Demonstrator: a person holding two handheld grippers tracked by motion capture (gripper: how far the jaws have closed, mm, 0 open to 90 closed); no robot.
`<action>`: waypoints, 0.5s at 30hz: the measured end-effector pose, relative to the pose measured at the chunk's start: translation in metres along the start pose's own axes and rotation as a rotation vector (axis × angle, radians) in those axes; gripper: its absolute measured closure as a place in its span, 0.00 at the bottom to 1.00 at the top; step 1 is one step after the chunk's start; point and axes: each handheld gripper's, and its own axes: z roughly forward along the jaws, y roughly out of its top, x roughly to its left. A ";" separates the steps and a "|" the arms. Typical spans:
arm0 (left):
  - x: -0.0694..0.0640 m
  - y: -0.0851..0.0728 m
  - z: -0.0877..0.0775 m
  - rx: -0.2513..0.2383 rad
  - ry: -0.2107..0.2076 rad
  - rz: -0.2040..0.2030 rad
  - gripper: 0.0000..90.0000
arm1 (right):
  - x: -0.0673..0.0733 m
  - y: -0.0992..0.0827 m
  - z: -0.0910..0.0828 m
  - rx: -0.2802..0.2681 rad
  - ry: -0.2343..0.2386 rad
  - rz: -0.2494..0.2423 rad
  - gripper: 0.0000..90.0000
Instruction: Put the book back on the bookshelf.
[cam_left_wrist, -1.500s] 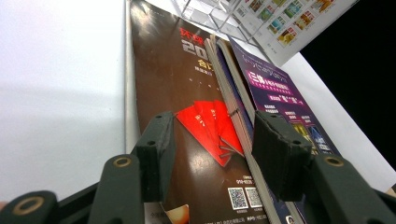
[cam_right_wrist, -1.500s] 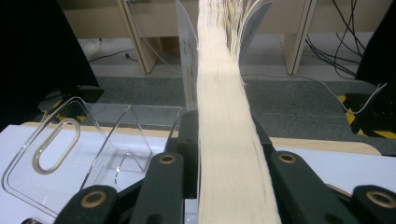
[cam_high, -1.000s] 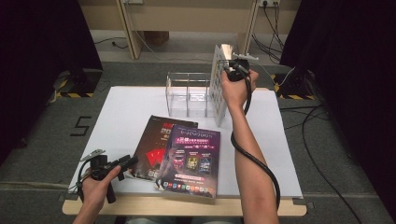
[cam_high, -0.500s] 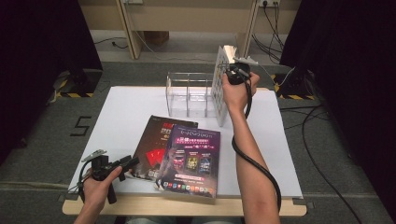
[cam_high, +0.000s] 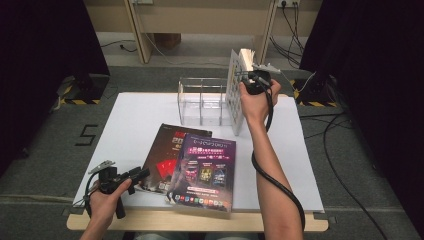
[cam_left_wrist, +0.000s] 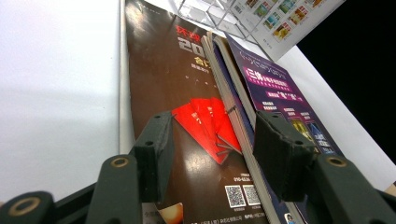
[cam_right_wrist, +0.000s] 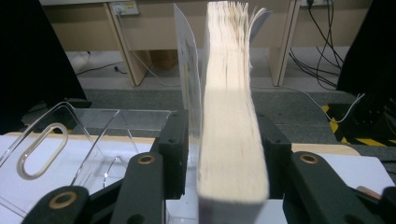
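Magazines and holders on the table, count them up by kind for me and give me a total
Magazines lying flat: 2, the dark brown one and the purple one overlapping it
Magazines standing upright: 1, the thick one between the right gripper's jaws
Clear acrylic holders: 1
Total: 4

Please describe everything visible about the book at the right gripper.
The book is thick, with cream page edges and a white cover printed with small pictures. It stands upright on the table, beside the clear rack. The right gripper straddles it; its jaws have just been opening, and the front cover fans loose.
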 end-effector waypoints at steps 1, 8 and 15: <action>0.000 0.000 0.000 -0.001 -0.001 0.000 0.51 | -0.001 -0.002 -0.004 0.003 0.007 0.001 0.68; -0.002 0.000 0.001 0.003 0.001 0.011 0.50 | -0.005 -0.008 -0.015 0.005 0.028 0.013 0.67; -0.003 0.000 0.001 0.006 0.002 0.015 0.50 | -0.008 -0.015 -0.024 0.014 0.044 0.028 0.67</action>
